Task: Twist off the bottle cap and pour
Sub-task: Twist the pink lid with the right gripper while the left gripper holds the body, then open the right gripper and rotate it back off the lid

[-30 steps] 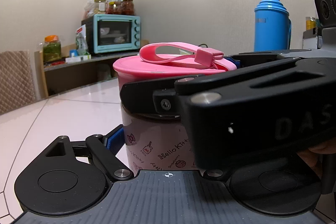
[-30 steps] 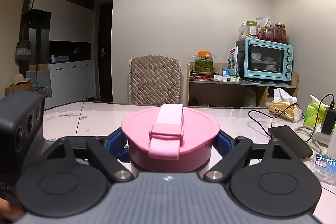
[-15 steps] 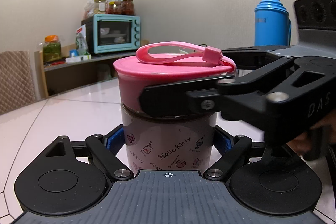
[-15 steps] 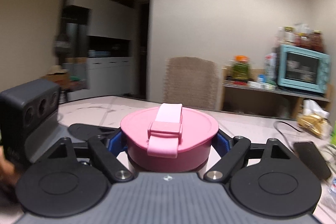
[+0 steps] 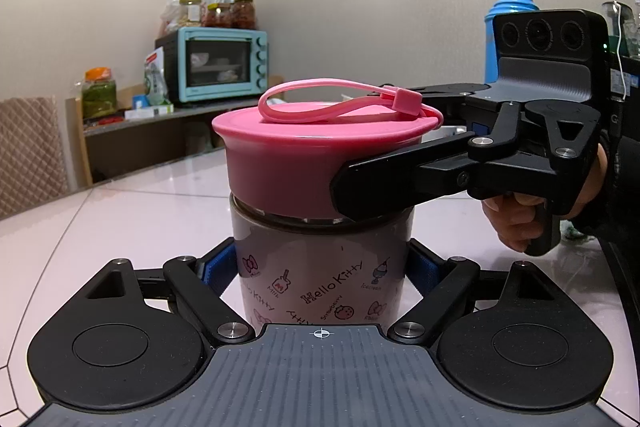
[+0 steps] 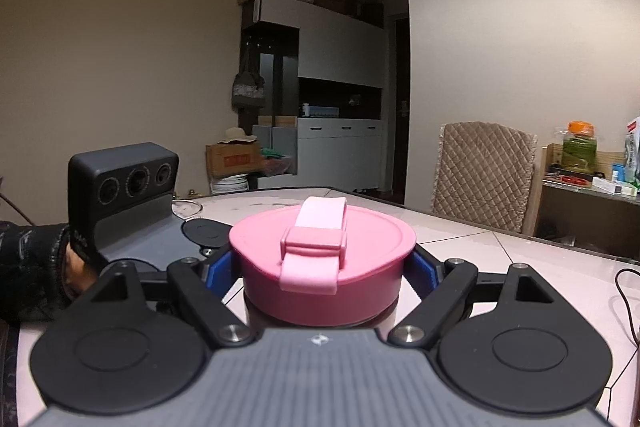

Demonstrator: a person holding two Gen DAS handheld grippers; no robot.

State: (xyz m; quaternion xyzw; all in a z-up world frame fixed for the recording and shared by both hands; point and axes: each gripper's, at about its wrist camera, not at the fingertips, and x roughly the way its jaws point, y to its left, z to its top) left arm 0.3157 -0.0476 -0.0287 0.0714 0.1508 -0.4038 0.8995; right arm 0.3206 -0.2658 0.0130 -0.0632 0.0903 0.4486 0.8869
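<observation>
A Hello Kitty bottle [image 5: 320, 267] with a wide pink cap [image 5: 288, 163] and a pink strap loop [image 5: 336, 103] stands upright on the pale table. My left gripper [image 5: 322, 267] is shut on the bottle's body, low down. My right gripper [image 6: 322, 263] is shut on the pink cap [image 6: 324, 255]; in the left wrist view its black finger [image 5: 400, 183] reaches in from the right across the cap's side. A thin gap shows between the cap's skirt and the bottle's shoulder.
A teal toaster oven [image 5: 216, 63] with jars on top sits on a shelf at the back left. A blue thermos [image 5: 504, 27] stands behind the right gripper. A quilted chair [image 6: 484, 175] is at the table's far edge. A black cable [image 6: 628, 303] lies at the right.
My right gripper has swung around the bottle with the cap in it; its view pans from the oven to the cabinets. The strap clasp has turned to the right. The left gripper has stayed still.
</observation>
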